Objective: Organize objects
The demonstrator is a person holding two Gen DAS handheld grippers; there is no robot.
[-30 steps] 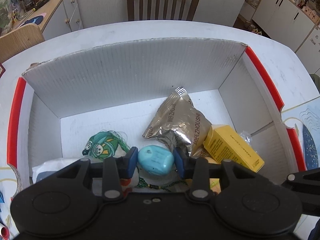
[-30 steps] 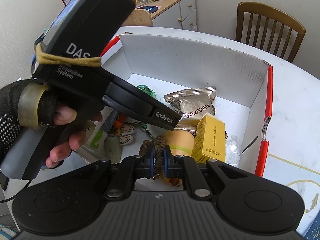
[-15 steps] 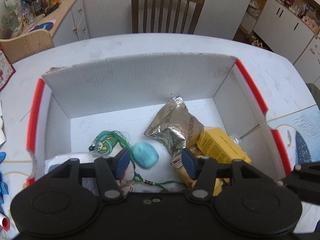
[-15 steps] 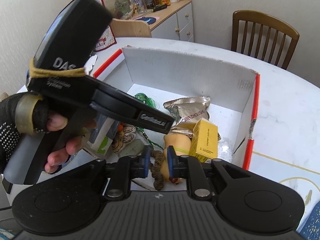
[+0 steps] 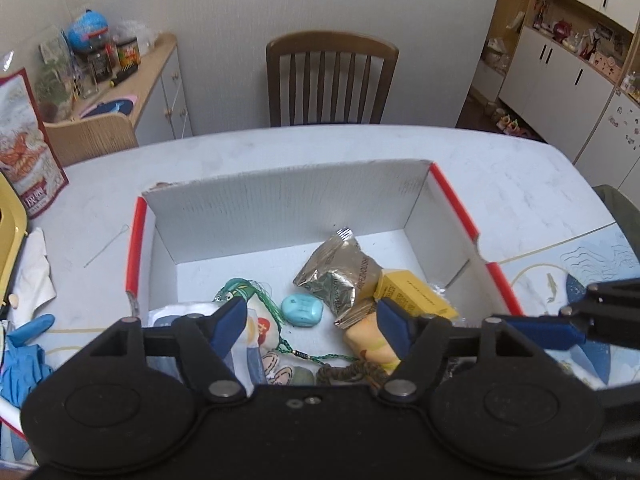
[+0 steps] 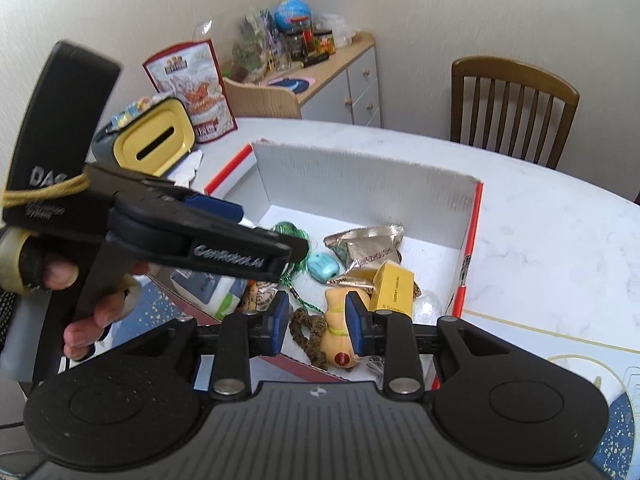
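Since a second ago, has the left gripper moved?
Yes. The left gripper has opened and pulled up and back from the box, leaving the blue pebble on its floor.

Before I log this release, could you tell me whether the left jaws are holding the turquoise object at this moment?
No, the left gripper stands open and the turquoise object lies on the box floor.
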